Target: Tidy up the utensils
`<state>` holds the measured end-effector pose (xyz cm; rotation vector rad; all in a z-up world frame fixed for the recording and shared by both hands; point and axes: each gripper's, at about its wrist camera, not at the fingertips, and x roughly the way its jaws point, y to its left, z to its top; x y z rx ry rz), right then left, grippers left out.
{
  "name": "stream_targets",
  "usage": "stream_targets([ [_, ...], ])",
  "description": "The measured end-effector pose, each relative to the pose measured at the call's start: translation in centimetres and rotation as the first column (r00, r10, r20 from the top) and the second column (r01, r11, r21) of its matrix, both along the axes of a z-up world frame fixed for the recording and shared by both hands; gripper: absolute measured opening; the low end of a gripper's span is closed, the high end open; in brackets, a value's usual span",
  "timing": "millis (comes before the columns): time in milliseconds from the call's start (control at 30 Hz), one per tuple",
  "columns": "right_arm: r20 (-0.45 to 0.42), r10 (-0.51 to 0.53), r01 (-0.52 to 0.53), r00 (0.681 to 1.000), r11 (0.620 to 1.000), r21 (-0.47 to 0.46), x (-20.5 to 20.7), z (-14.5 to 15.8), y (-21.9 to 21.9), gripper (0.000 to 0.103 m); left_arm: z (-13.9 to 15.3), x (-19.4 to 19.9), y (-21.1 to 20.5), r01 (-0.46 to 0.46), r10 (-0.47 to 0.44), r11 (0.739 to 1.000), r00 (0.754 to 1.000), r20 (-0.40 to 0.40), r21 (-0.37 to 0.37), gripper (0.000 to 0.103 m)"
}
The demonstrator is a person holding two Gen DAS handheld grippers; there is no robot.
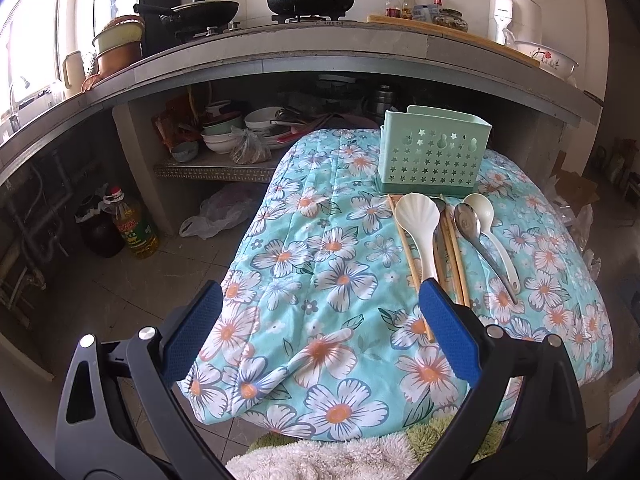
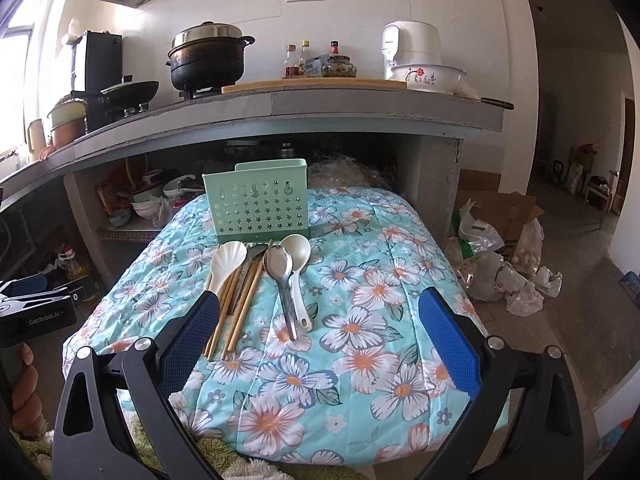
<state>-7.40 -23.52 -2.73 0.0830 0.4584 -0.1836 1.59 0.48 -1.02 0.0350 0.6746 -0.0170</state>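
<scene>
Hovering over the floral quilt point(image 2: 360, 240), both claws gape apart — spoons point(image 2: 282, 268) lying before the holder point(image 2: 256, 208).

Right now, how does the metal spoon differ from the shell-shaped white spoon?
The metal spoon is shiny steel with an oval bowl; the shell-shaped white spoon is matte with a scalloped bowl. The metal one lies across a round white ladle; the shell one lies beside the chopsticks. Both point toward the green holder.

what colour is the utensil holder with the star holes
Pale mint green utensil holder, clearest in the right wrist view.
</scene>
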Motion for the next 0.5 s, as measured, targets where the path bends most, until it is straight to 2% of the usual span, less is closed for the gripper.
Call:
stream_targets([
  [200, -0.008, 0.031, -0.031, 0.999, 0.998, -0.061, 2.8, 0.8, -0.2, 0.097, 0.0, 2.0, -0.4, 0.025, -0.025, 0.997, 1.0, 0.008, 0.072, 0.095],
  [333, -0.028, 0.081, -0.083, 0.996, 0.995, -0.058, 4.5, 1.2, -0.5, 0.097, 0.3, 3.6, 0.0, 0.029, -0.03, 0.998, 0.999, 0.015, 0.05, 0.095],
  [500, -0.001, 0.123, -0.123, 0.992, 0.992, -0.032, 5.7, 1.6, -0.9, 0.097, 0.7, 5.9, 0.0, 0.081, -0.081, 0.997, 0.997, -0.001, 0.01, 0.095],
])
